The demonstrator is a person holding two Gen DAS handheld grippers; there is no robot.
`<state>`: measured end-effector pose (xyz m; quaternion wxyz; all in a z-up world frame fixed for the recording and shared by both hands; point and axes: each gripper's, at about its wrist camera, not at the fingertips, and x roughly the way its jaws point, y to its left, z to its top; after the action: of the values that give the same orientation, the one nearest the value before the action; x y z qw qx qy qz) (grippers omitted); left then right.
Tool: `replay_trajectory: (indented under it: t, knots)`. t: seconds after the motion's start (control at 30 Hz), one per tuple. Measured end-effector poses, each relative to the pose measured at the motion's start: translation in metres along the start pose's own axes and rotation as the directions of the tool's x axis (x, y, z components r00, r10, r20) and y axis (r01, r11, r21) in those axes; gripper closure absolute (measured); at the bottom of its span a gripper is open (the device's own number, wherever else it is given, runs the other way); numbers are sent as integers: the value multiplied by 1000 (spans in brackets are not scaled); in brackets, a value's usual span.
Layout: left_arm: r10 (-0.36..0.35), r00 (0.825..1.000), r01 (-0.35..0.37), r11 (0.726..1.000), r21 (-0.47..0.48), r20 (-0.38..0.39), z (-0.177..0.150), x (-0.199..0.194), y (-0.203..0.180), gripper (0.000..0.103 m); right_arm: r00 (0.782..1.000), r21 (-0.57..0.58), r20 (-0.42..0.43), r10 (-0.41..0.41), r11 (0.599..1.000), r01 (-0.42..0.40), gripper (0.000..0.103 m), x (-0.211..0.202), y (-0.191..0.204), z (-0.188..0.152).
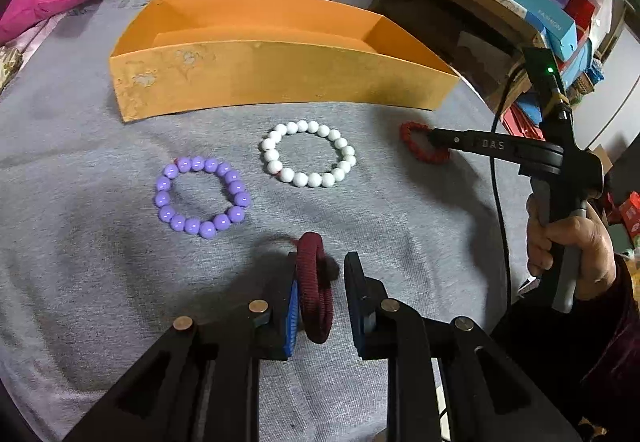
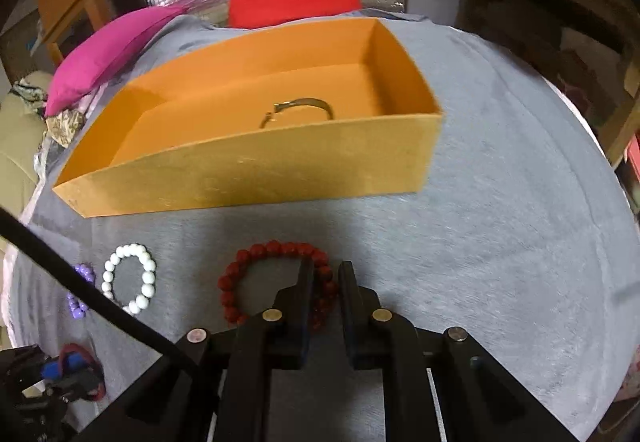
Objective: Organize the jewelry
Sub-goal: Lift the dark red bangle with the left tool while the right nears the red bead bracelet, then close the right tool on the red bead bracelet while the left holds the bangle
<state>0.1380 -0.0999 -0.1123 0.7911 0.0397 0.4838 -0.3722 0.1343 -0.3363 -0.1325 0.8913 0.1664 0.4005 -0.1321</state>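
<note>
Maroon cord is looping between the fingers of my left claw (image 1: pixel 320 282): a dark-red woven bracelet (image 1: pixel 316 290) is leaning against the left finger's blue pad, and the jaws are standing apart around it, so I am not yet gripping it. My right claw (image 2: pixel 325 278) is straddling the rim of the red bead bracelet (image 2: pixel 276 282) on the grey cloth (image 2: pixel 500 242), its jaws only narrowly apart; whether they are pinching the beads I cannot tell. Just beside that one the white bead bracelet (image 1: pixel 308 154) and the purple bead bracelet (image 1: pixel 202 198) are lying loose, near the front wall of the orange box (image 2: pixel 248 170). Inside the box only a metal bangle (image 2: pixel 298 110) is showing. So I am judging the job barely begun: one piece is resting stowed, while four are waiting outside.
</note>
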Motion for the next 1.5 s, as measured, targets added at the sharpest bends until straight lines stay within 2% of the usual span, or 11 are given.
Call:
replay_trajectory:
  t: [0.13, 0.17, 0.23, 0.27, 0.4, 0.5, 0.63, 0.8, 0.87, 1.13, 1.5]
  knots:
    - [5, 1000, -5, 1000, 7, 19, 5, -2, -2, 77, 1000, 21, -12, 9, 1000, -9, 88, -2, -13, -4]
    - [8, 1000, -9, 1000, 7, 23, 5, -4, -1, 72, 1000, 27, -19, 16, 1000, -16, 88, -1, -15, -4]
    - [25, 999, -25, 1000, -1, 39, 7, -7, 2, 47, 1000, 30, -22, 19, 999, -19, 88, 0, -15, -3]
    - [31, 998, -31, 1000, -2, 52, 7, -9, 4, 46, 1000, 26, -24, 15, 1000, -14, 88, 1, -14, -3]
    - [67, 996, -67, 998, 6, 60, 5, -16, 12, 45, 1000, 18, -26, -5, 1000, 5, 89, 5, -8, -2]
    - [101, 994, -101, 995, 1, 29, 1, -13, 19, 45, 1000, 17, -23, -9, 1000, 9, 89, 6, -6, -2]
    - [115, 993, -114, 993, 36, -24, -8, -6, 19, 45, 1000, 26, -20, -7, 1000, 7, 89, 6, -3, -5]
    - [111, 993, -109, 992, 71, -27, -10, -3, 13, 46, 1000, 34, -18, -5, 999, 5, 88, 6, -5, -6]
    - [116, 993, -113, 990, 85, -30, -10, -1, 10, 51, 1000, 34, -18, -3, 999, 3, 88, 6, -5, -6]
    - [69, 997, -63, 990, 128, -39, -13, 1, -1, 90, 1000, 40, -20, 8, 999, -7, 88, 5, -10, -5]
    - [13, 1000, -11, 991, 137, -12, -10, -4, -7, 94, 999, 49, -13, 30, 998, -29, 88, 3, -14, -4]
